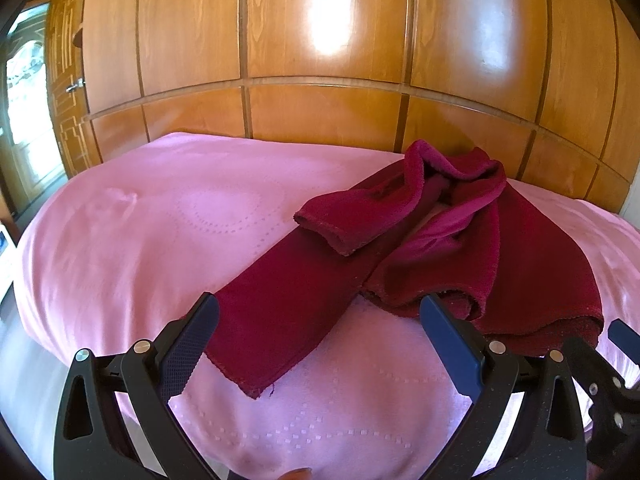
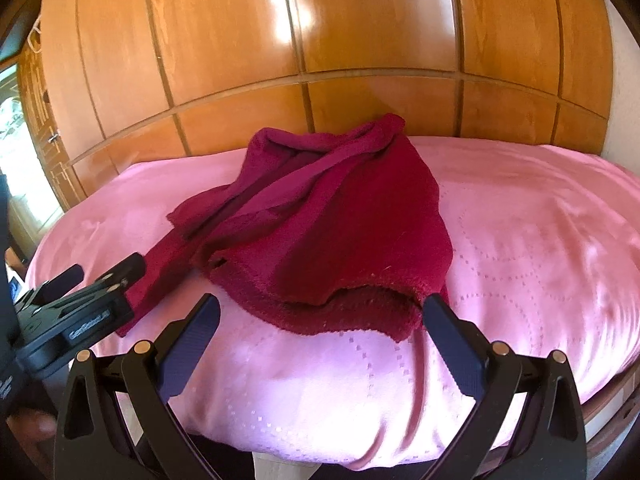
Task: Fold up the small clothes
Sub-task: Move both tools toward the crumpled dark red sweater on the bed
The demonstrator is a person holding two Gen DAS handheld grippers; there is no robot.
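Observation:
A dark red fleece garment (image 1: 420, 248) lies crumpled on the pink bedspread (image 1: 140, 220), one long sleeve or leg stretched toward the near left. My left gripper (image 1: 320, 312) hovers open just above that stretched part, its fingers on either side of the cloth, holding nothing. In the right wrist view the same garment (image 2: 340, 220) lies bunched, its near hem lifted into a small arch. My right gripper (image 2: 320, 312) stands open in front of that hem, empty. The left gripper (image 2: 104, 268) shows at the left, by the stretched end.
Glossy wooden wardrobe panels (image 1: 320, 60) rise right behind the bed. A door with a glass pane (image 1: 28, 100) is at the far left. The bedspread (image 2: 540, 240) runs bare to the right of the garment, and the bed's front edge (image 2: 320, 452) is just below the grippers.

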